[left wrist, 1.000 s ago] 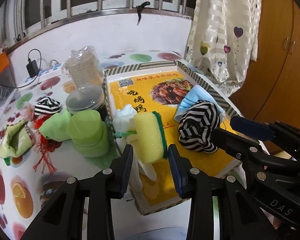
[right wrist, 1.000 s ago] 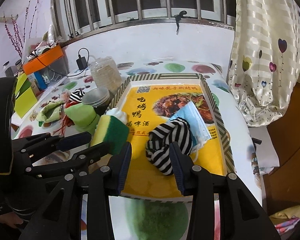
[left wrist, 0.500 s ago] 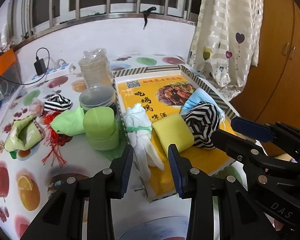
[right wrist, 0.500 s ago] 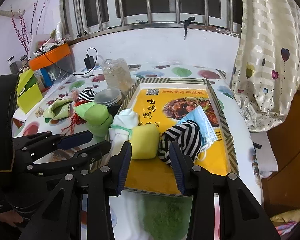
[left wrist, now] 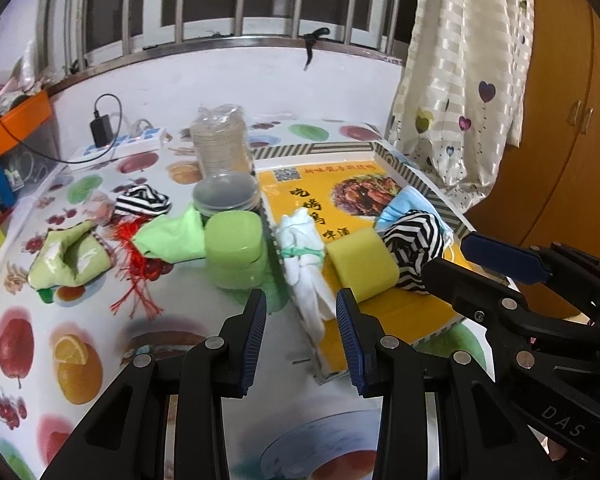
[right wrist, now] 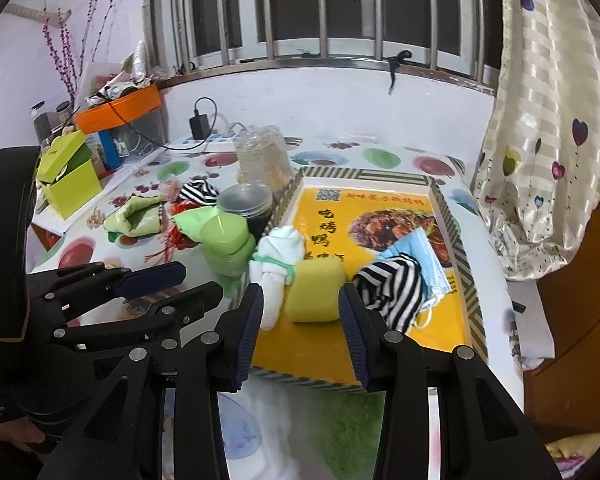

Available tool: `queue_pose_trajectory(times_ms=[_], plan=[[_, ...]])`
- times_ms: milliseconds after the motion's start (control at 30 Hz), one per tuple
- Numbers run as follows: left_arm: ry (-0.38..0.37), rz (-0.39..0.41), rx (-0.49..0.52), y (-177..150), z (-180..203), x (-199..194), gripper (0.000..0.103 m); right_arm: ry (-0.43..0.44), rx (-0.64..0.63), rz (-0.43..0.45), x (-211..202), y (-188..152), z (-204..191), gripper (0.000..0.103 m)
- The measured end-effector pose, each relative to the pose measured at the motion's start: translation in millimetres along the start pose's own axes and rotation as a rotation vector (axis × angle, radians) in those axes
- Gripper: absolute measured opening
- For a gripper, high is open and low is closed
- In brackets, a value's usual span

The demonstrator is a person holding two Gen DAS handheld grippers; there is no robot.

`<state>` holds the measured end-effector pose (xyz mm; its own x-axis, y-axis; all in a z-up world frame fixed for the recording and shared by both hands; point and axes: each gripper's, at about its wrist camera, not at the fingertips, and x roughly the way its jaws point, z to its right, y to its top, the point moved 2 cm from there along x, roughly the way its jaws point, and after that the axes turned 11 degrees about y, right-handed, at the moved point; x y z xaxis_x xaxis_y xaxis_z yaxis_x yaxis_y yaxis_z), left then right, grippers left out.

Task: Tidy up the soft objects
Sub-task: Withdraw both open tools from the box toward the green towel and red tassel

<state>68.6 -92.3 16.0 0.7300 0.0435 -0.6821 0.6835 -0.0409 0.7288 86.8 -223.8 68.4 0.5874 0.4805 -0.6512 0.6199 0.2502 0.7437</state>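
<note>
Presently, both grippers are spread and pinch nothing. My left gripper (left wrist: 300,320) hangs over the tabletop (left wrist: 80,320) at the near edge of the box tray (right wrist: 470,280), angled down; my right gripper (right wrist: 300,316) hangs beside it over the tray's near end. In the tray lie the yellow sponge (right wrist: 316,294), white cloth bundle (right wrist: 278,256), striped sock (right wrist: 392,288) and blue mask (right wrist: 424,256). Outside wait a green cloth (left wrist: 172,236) and a second striped sock (left wrist: 140,202). Risks, in my judgement: reaching for these could topple the green jar (left wrist: 236,252), and the two grippers, close together, could collide.
</note>
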Motion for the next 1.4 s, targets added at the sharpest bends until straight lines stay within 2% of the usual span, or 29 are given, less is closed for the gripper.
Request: queue_pose_trajectory(times_ms=[433,1400], plan=[[0.042,0.002,-0.045,-11.6,-28.9,-12.7,0.035,0.039,-0.056,-0.007,4.1,-0.7,-28.6,0.041],[0.122,-0.01,-0.122,-24.3,-72.2,-16.7,0.035,0.121,-0.103,-0.043,28.6,4.1,-61.0,0.041]])
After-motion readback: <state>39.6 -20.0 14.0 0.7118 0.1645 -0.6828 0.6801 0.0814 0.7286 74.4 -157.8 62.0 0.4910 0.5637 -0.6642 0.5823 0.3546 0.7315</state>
